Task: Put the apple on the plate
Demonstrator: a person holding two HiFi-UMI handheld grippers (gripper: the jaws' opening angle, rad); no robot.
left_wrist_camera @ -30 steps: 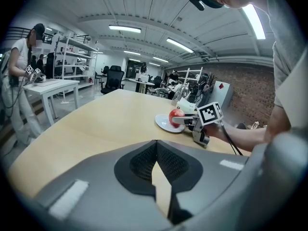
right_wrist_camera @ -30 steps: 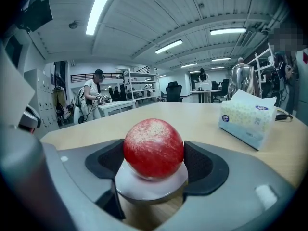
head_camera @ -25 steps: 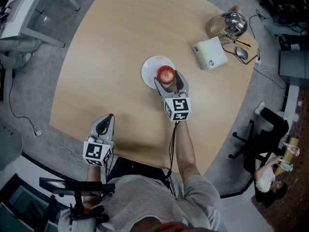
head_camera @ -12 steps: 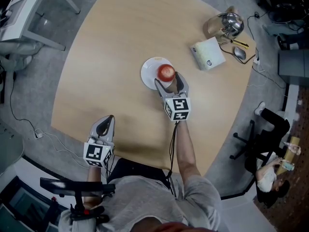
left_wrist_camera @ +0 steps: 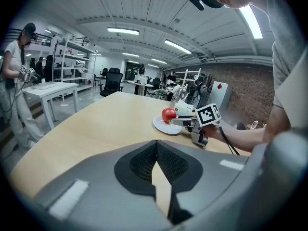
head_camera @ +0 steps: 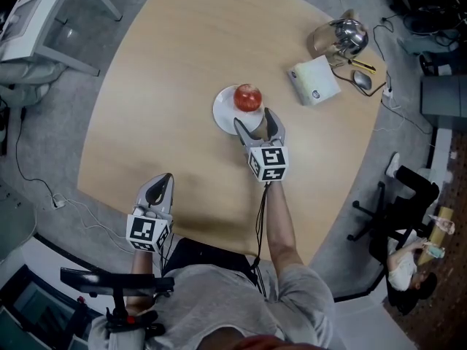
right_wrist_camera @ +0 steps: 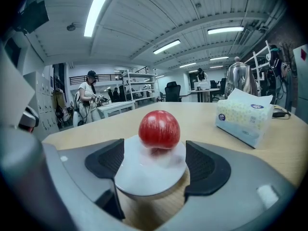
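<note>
A red apple [head_camera: 248, 97] rests on a small white plate [head_camera: 225, 111] in the middle of the round wooden table. My right gripper [head_camera: 255, 124] sits just behind it, open, jaws wide apart with nothing between them. In the right gripper view the apple [right_wrist_camera: 159, 129] stands on the far part of the plate [right_wrist_camera: 147, 171], beyond the right gripper [right_wrist_camera: 151, 160]. My left gripper [head_camera: 158, 188] is near the table's front edge, shut and empty. The left gripper view shows the left gripper [left_wrist_camera: 157, 161], with the apple [left_wrist_camera: 168, 114] and plate [left_wrist_camera: 166, 127] far off.
At the far right of the table are a tissue box [head_camera: 316, 81], a metal kettle [head_camera: 347, 36], a pen and a mouse [head_camera: 363, 81]. A white desk [head_camera: 45, 22] stands off the table's left; an office chair [head_camera: 398, 195] to the right. A person [left_wrist_camera: 13, 71] stands far away.
My right gripper has let go of the apple and drawn back a little; the apple now sits on the plate's far side, free of the jaws. The left gripper has not moved.
</note>
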